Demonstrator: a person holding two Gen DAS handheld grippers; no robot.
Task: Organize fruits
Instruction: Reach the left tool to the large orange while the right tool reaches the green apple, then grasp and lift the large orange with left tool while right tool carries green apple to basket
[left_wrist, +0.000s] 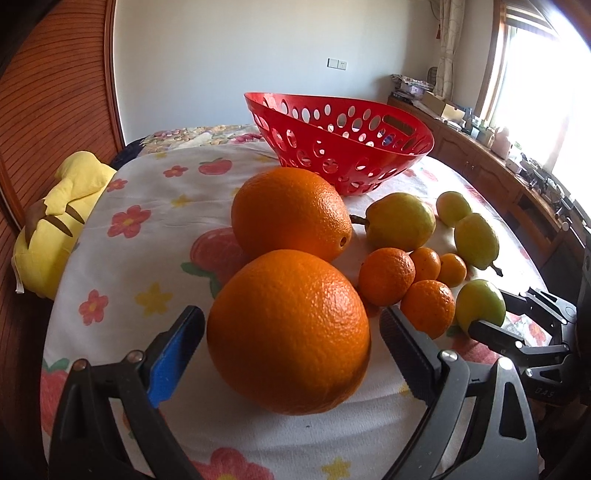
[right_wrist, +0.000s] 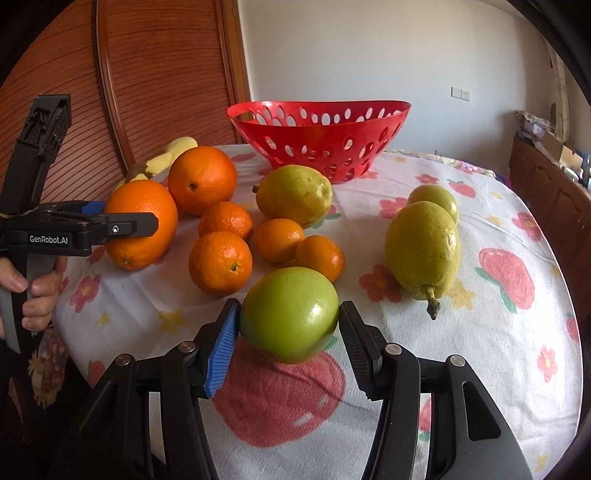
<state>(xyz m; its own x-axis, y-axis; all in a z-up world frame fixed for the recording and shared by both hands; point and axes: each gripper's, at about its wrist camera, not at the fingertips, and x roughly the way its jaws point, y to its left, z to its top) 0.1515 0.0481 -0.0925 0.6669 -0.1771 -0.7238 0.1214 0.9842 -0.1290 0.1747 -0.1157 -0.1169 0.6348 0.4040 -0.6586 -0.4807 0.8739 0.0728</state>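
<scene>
A red perforated basket (left_wrist: 354, 162) (right_wrist: 325, 144) stands at the back of the table. My left gripper (left_wrist: 291, 332) is open, its fingers on either side of a big orange (left_wrist: 288, 332) (right_wrist: 142, 225) with small gaps. A second big orange (left_wrist: 290, 212) (right_wrist: 202, 180) lies behind it. My right gripper (right_wrist: 288, 328) (left_wrist: 506, 317) straddles a green apple (right_wrist: 290, 314) (left_wrist: 480, 306); the blue pad touches its left side and the right finger is at its edge. Several tangerines (right_wrist: 220, 263) (left_wrist: 386, 276), pears (right_wrist: 423, 249) (right_wrist: 293, 194) and another green fruit (right_wrist: 436, 199) lie around.
The table wears a white cloth with flower and strawberry prints (right_wrist: 480, 332). A yellow plush toy (left_wrist: 59, 221) lies at the table's left edge against a wooden slatted door (right_wrist: 166, 74). A wooden sideboard (left_wrist: 498, 166) runs under the window at right.
</scene>
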